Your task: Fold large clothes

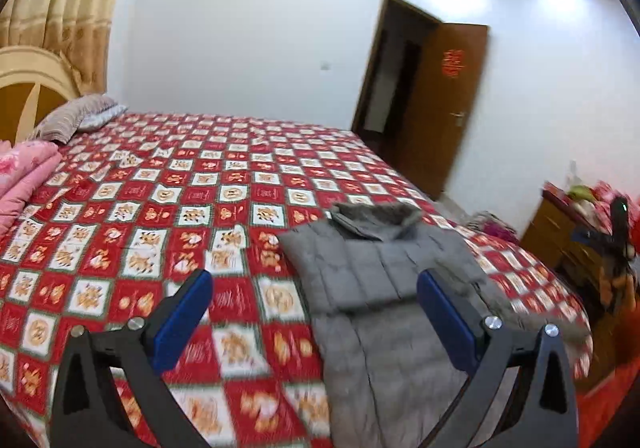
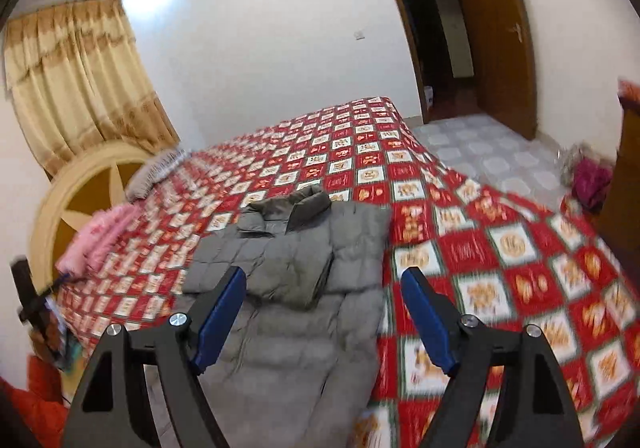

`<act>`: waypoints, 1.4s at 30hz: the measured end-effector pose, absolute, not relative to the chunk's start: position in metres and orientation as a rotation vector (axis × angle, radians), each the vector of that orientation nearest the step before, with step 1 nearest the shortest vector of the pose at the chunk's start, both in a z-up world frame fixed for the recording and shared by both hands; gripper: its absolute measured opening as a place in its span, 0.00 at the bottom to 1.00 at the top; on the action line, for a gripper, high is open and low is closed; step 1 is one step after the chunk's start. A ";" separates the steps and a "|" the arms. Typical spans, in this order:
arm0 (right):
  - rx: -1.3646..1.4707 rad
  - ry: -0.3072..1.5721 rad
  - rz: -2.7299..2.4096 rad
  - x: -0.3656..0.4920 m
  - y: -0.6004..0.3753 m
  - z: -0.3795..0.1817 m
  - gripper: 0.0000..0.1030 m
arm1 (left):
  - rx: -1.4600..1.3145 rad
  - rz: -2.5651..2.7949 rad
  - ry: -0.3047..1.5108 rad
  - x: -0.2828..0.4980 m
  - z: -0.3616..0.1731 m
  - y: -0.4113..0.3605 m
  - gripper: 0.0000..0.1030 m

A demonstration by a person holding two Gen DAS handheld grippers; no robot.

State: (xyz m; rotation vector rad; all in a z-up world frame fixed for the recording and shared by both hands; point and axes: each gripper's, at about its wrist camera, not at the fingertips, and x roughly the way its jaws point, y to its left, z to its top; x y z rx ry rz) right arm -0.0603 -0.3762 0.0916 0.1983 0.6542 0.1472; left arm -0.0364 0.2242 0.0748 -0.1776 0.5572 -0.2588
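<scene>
Above the near edge of the bed, both tools hang clear of the cloth. Left gripper (image 1: 314, 298): blue-padded fingers spread wide, nothing between them. Right gripper (image 2: 322, 298): same, wide apart and empty.

Ahead and below both: grey quilted puffer jacket (image 1: 380, 264) (image 2: 288, 260), lying on the red-and-white checked bedspread (image 1: 160, 208) (image 2: 480, 240). Its long axis runs away from the tools, collar (image 2: 288, 208) at the far end, hem toward the near bed edge and apparently draping over it. Upper part looks already folded inward, with a flap lying across the chest.

Key relation: from the left gripper the jacket sits to the right of centre, so that tool lines up with the jacket's left edge; from the right gripper it sits left of centre, lining up with the right edge. Neither looks clearly nearer. Both point forward and downward, tilted toward the hem end, not touching fabric.

My guess at the next move: drop onto the near hem corners and carry them toward the collar. Motion blur makes the exact height unclear.

Beyond: pink folded quilt (image 1: 24, 176) and grey striped pillow (image 1: 76, 120) by the headboard, well apart from the jacket.
</scene>
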 end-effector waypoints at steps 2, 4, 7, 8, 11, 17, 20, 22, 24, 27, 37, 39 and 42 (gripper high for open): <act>0.266 0.698 0.196 -0.007 -0.364 0.075 0.78 | -0.181 -0.236 0.576 0.008 0.068 0.206 1.00; 0.316 0.741 0.219 0.043 -0.354 0.057 0.78 | -0.209 -0.222 0.598 0.063 0.054 0.184 1.00; 0.355 0.793 0.187 0.137 -0.340 0.018 0.78 | -0.286 -0.248 0.683 0.129 0.026 0.160 1.00; 0.367 0.814 0.171 0.161 -0.337 0.007 0.78 | -0.312 -0.260 0.720 0.156 0.013 0.148 1.00; 0.384 0.887 0.134 0.236 -0.327 -0.034 0.78 | -0.327 -0.236 0.823 0.227 -0.027 0.120 1.00; 0.228 1.016 0.029 0.303 -0.311 -0.108 0.19 | -0.299 -0.191 1.024 0.291 -0.095 0.069 0.78; 0.225 1.029 0.043 0.293 -0.323 -0.132 0.11 | -0.297 -0.185 1.045 0.295 -0.112 0.057 0.34; 0.233 1.019 0.043 0.286 -0.334 -0.141 0.11 | -0.324 -0.236 1.054 0.286 -0.117 0.050 0.11; 0.298 1.003 0.054 0.281 -0.350 -0.149 0.09 | -0.274 -0.199 1.013 0.270 -0.113 0.048 0.11; 0.318 0.991 0.075 0.280 -0.355 -0.152 0.09 | -0.226 -0.127 0.991 0.256 -0.118 0.055 0.14; 0.174 0.785 -0.042 0.265 -0.330 -0.055 0.16 | -0.190 -0.068 0.911 0.250 -0.136 0.052 0.18; 0.219 0.763 -0.033 0.286 -0.325 -0.045 0.16 | -0.206 -0.073 0.916 0.252 -0.135 0.054 0.18; 0.186 0.856 -0.033 0.321 -0.305 -0.073 0.16 | -0.220 -0.079 0.932 0.250 -0.124 0.057 0.25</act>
